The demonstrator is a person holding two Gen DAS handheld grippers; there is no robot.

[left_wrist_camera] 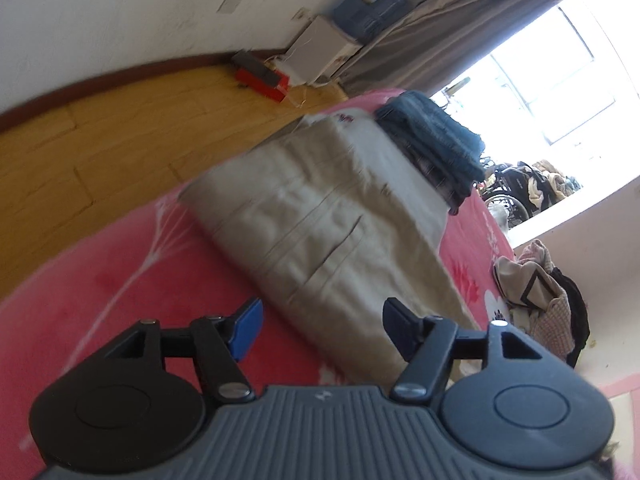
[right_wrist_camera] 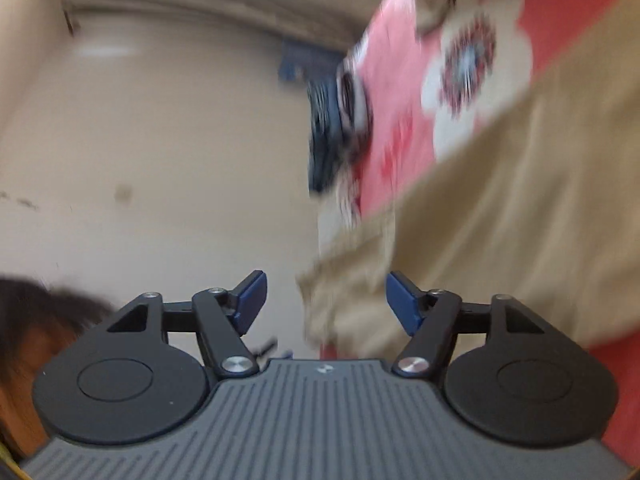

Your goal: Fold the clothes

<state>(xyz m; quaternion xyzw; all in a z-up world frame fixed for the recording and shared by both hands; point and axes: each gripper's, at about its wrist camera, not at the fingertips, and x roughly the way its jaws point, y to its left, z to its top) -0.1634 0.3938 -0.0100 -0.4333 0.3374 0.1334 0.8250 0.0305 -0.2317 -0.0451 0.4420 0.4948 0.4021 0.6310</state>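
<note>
while both tools hung over the bed, the left gripper [left_wrist_camera: 322, 330] stood released at the bottom of its frame, jaws apart with nothing pinched, above the red bedspread [left_wrist_camera: 120, 288]. the folded beige trousers [left_wrist_camera: 320, 216] lay across the middle of that view, reaching toward a stack of dark folded clothes [left_wrist_camera: 436, 148] at upper right. a heap of unfolded garments [left_wrist_camera: 536, 300] sat at the right edge. in the blurred right wrist view, the right gripper [right_wrist_camera: 326, 302] was likewise released, a beige hem [right_wrist_camera: 352, 300] lying between its spread jaws, seemingly unclamped; wooden floor [left_wrist_camera: 120, 136] filled the left.
</note>
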